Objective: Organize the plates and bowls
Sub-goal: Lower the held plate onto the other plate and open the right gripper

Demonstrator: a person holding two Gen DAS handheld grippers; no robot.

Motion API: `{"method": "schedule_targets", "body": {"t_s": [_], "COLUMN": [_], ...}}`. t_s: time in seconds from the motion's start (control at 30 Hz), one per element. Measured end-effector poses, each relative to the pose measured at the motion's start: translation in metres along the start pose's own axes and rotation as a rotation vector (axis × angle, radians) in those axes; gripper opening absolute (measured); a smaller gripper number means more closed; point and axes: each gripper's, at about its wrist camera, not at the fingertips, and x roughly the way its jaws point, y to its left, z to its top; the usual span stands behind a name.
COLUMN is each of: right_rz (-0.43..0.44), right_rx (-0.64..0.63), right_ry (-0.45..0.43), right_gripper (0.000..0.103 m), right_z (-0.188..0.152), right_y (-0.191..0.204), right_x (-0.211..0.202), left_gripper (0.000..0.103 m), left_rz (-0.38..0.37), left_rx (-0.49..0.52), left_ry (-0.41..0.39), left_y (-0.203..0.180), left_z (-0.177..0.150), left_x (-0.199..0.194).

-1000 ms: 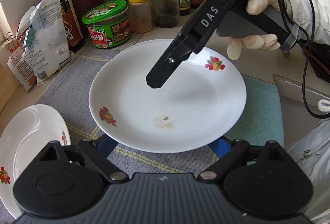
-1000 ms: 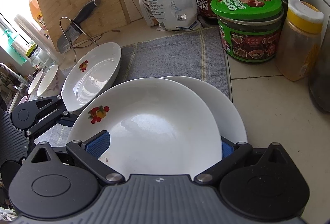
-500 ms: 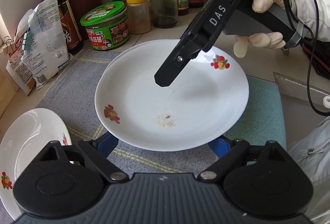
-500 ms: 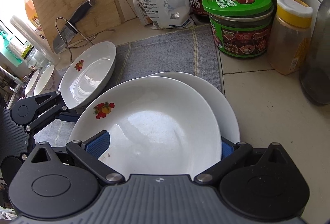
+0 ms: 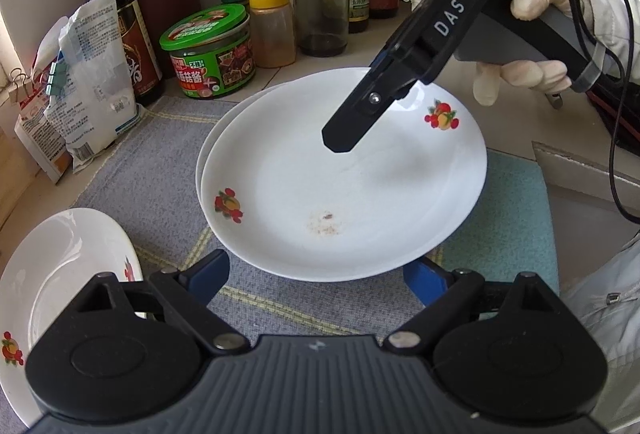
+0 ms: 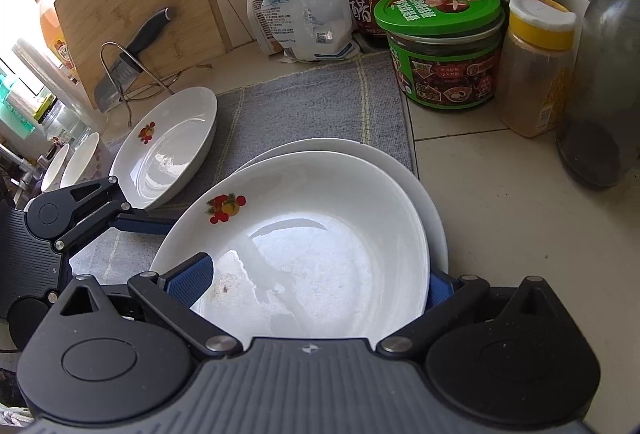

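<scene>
Top plate [image 5: 360, 194] has slid across the lower plate [image 6: 328, 145], so you're nearly stacked; your left gripper [image 5: 316, 276] is spread under its rim, the right gripper's [image 6: 312, 284] clamp I can't tell

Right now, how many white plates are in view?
3: top plate stacked on lower plate, centrally; third plate apart, edging the grey mat. More may hide under the stack.

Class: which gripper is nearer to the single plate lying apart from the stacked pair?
Left. The left gripper sits just beside the single plate; the right gripper is farther off, clamped on the top plate.
</scene>
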Motion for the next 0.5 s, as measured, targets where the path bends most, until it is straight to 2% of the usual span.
{"method": "schedule_targets", "body": {"t_s": [0.5], "right_rz": [-0.079], "right_rx": [-0.014], "right_ry": [-0.003], "right_gripper": [0.103], "right_z": [-0.003], "right_y": [0.011], "right_x": [-0.008], "left_gripper": [0.094], "left_rz": [0.042], "left_rx": [-0.038], "left_ry": [-0.038], "left_y": [-0.002], "left_z": [-0.006], "left_x": [-0.016]}}
